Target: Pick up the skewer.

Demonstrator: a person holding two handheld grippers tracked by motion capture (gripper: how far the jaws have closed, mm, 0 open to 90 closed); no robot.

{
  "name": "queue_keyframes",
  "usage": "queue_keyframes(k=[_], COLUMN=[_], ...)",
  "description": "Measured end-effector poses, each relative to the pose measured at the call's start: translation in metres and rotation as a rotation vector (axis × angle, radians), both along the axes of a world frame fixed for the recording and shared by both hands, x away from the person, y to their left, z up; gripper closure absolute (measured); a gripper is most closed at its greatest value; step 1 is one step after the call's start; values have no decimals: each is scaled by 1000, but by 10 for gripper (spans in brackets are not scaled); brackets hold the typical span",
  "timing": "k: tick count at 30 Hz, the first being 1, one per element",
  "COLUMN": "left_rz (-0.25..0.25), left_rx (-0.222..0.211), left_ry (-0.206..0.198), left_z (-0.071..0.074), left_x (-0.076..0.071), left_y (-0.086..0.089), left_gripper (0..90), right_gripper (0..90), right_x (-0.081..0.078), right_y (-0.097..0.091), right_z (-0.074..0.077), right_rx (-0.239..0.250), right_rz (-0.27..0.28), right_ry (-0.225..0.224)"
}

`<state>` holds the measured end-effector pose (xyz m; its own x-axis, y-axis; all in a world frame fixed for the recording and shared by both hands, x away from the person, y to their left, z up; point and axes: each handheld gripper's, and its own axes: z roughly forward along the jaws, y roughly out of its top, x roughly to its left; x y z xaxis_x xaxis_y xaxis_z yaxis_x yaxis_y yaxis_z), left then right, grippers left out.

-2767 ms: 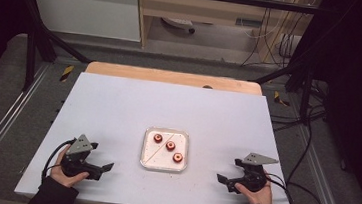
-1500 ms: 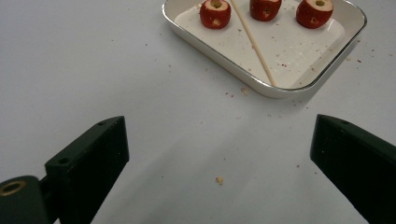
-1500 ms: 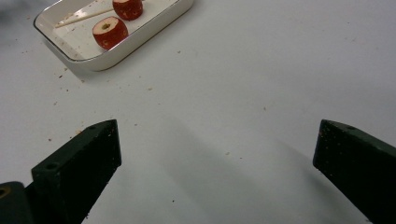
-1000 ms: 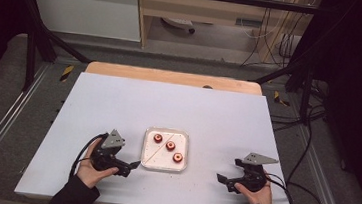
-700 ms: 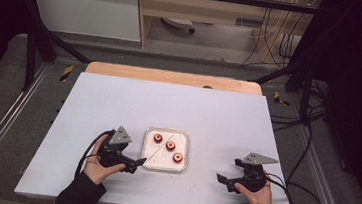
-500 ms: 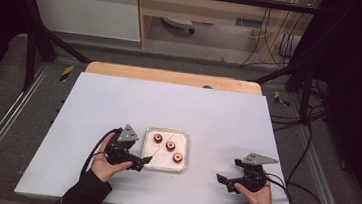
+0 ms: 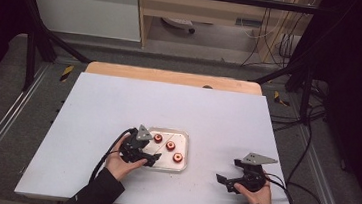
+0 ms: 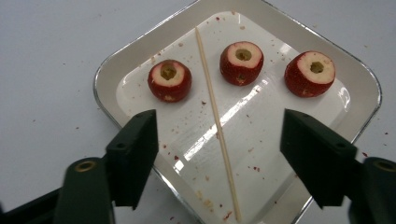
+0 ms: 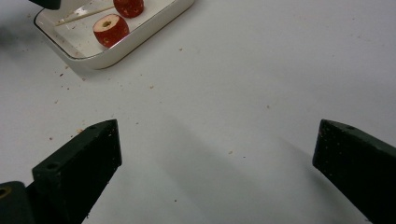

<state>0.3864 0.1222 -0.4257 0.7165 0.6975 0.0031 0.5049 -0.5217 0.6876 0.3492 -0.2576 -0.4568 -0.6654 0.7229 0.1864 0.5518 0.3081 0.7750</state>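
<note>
The left gripper [image 8: 219,140] has just been closing around the skewer [image 8: 217,126], not yet pinching; center it before squeezing. The right gripper [image 9: 217,172] rests spread at the tray's [image 7: 184,152] four o'clock.

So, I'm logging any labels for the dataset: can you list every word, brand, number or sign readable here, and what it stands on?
None: no readable text on the white dish, the wooden skewer, the cored red fruits or the left gripper.
The yellow-black floor markers are stripes, not lettering.

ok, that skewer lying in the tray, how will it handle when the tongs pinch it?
The skewer looks thin and round, so it may roll or slip. It lies flat on the glossy tray, so it is probably hard to get under. Likely light, possibly snappable.
</note>
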Motion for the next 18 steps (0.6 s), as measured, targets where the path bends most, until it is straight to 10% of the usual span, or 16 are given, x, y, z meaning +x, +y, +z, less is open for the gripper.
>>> queue_keyframes(k=[18], left_rz=[12], left_rx=[-5], left_ry=[31], left_z=[-14], left_x=[-4], left_y=[-1], left_gripper=[746], right_gripper=[17], right_x=[0], right_y=[-1], right_z=[1], right_rx=[1], right_rz=[-1], right_ry=[4])
